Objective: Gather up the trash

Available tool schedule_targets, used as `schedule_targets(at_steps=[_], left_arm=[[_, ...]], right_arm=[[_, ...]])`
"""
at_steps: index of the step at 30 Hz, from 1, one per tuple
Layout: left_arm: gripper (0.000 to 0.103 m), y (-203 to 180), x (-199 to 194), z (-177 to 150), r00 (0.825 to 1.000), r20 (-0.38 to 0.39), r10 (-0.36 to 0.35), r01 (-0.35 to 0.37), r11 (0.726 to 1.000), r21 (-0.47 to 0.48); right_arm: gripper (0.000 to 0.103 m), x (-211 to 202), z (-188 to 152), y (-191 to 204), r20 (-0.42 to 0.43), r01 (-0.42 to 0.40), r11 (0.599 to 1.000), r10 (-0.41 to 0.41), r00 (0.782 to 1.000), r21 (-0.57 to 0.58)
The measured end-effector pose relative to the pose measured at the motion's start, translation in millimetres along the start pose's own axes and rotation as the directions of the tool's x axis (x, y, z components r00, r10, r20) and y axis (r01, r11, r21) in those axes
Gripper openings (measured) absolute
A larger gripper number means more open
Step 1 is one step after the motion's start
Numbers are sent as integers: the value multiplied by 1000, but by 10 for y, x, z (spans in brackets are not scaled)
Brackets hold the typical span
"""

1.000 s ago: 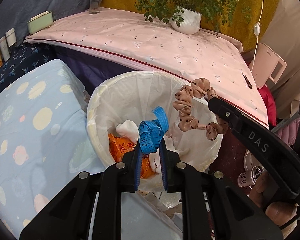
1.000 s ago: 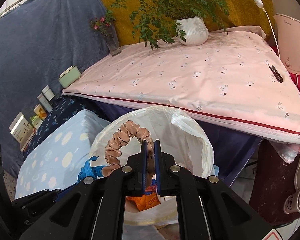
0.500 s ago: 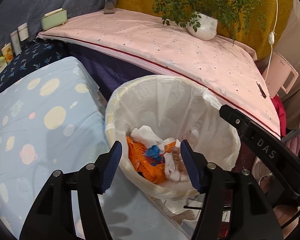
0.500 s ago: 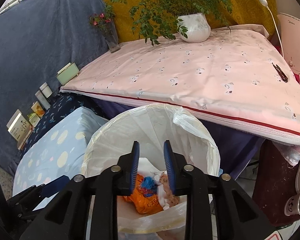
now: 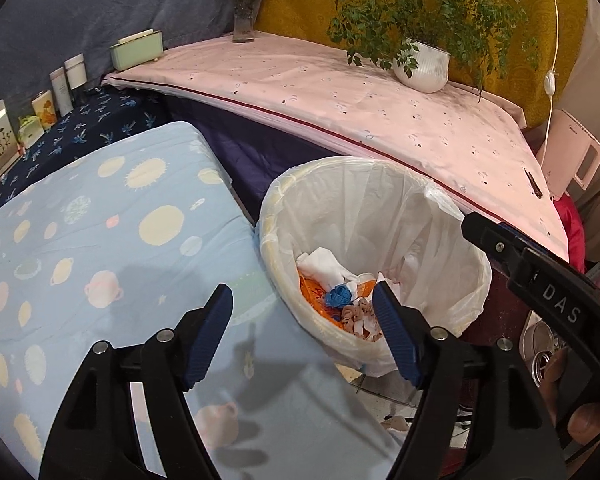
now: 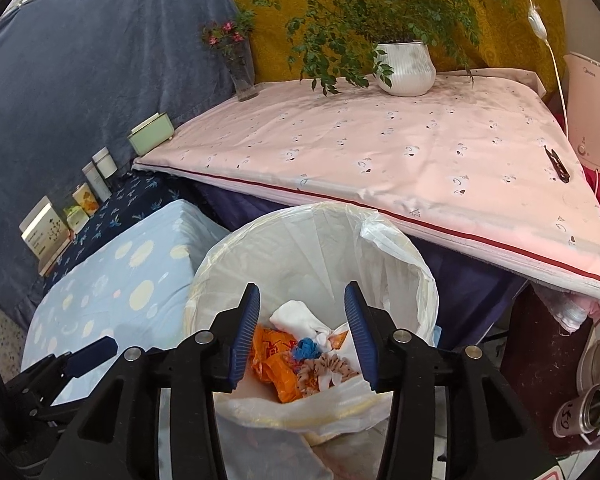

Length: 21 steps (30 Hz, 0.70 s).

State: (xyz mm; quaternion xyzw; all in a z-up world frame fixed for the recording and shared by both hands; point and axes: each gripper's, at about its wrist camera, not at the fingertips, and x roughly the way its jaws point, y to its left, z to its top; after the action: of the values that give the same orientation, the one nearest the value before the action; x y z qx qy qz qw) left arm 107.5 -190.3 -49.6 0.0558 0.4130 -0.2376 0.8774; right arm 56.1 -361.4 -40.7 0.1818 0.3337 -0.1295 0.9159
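Both grippers hang empty over the round waste bin lined with a white plastic bag (image 6: pixel 396 256). The left gripper (image 5: pixel 302 330) and right gripper (image 6: pixel 302 336) are opening their jaws. Inside the bin lie a blue coiled tape measure (image 5: pixel 339 296), a spotted pink fabric scrunchie (image 6: pixel 326 366) and an orange crumpled wrapper (image 6: pixel 274 354).

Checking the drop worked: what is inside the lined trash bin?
Inside the trash bin: a blue tape measure, a spotted pink scrunchie, an orange wrapper and white tissue. Anything beneath these is covered.
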Motion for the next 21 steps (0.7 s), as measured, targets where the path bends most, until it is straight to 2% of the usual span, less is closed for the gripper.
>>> schedule_targets(at_steps=[3, 9, 13, 16, 21], left_arm=[[71, 12, -73, -47, 1000, 5, 11, -11, 1000, 0], [72, 42, -212, -143, 999, 13, 39, -39, 999, 2], [72, 74, -285, -203, 997, 11, 75, -75, 997, -1], [87, 91, -348, -258, 995, 10, 101, -101, 995, -2], [90, 114, -463, -352, 989, 16, 146, -146, 989, 1]], right_arm=[[49, -78, -48, 47, -5, -1, 1000, 1, 1000, -21], [61, -231, -138, 108, -14, 4, 999, -5, 1000, -47], [75, -341, -192, 151, -20, 20, 997, -21, 1000, -80], [84, -426, -228, 208, -19, 35, 991, -37, 999, -126], [84, -549, -310, 274, -24, 53, 981, -58, 998, -189]])
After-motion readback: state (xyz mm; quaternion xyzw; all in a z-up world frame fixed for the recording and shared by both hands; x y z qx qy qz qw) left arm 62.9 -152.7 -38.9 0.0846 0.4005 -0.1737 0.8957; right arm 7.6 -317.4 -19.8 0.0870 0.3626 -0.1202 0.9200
